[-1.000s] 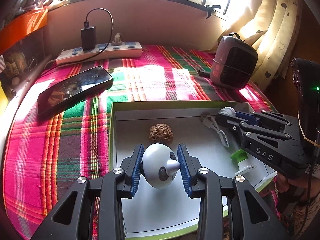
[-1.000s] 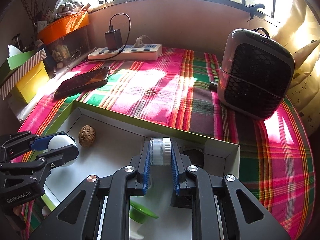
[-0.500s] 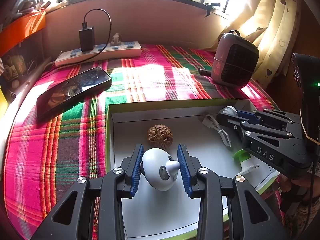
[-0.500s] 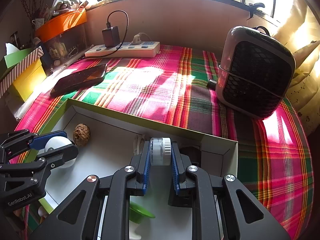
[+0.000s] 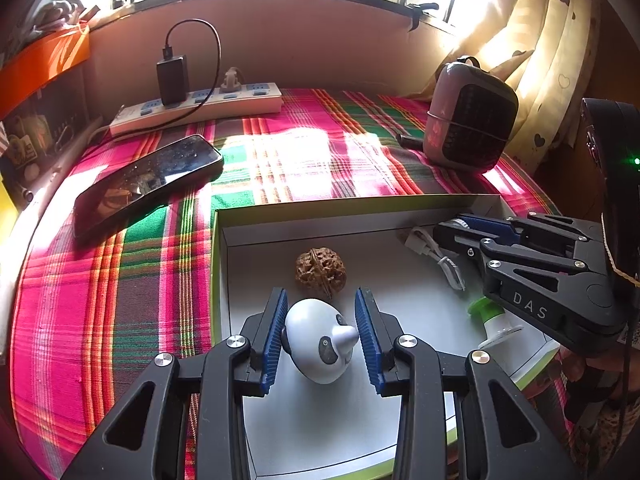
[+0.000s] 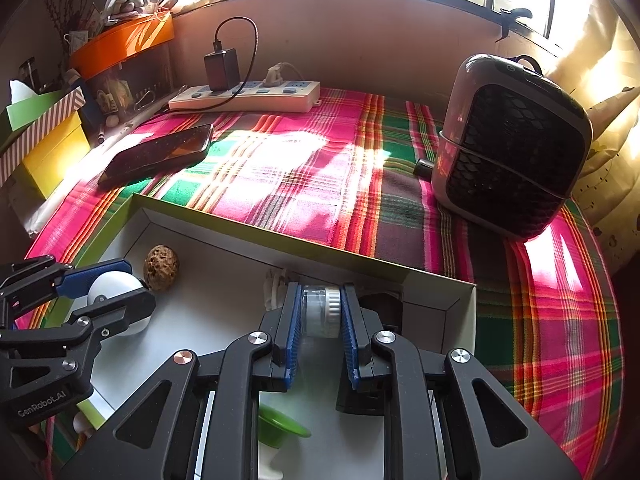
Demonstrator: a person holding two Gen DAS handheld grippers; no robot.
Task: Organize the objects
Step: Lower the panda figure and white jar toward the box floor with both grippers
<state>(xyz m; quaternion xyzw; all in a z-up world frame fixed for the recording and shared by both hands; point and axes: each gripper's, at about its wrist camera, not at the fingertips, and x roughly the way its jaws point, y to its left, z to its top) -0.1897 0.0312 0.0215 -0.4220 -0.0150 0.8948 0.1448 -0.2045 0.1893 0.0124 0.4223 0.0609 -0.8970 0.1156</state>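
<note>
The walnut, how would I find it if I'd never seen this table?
Look at the white box with green edges on the bright plaid cloth. Inside, near its far left corner, sits the walnut, just beyond the round white toy. It's the only brown, wrinkly, bumpy thing there; its neighbours are smooth plastic.

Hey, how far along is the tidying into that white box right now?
Done: brown wrinkled walnut, white cable and green-and-white plastic piece lie in the green-edged white box. In hand: left claw around a white round toy, right claw shut on a small clear jar. Left: black phone.
</note>
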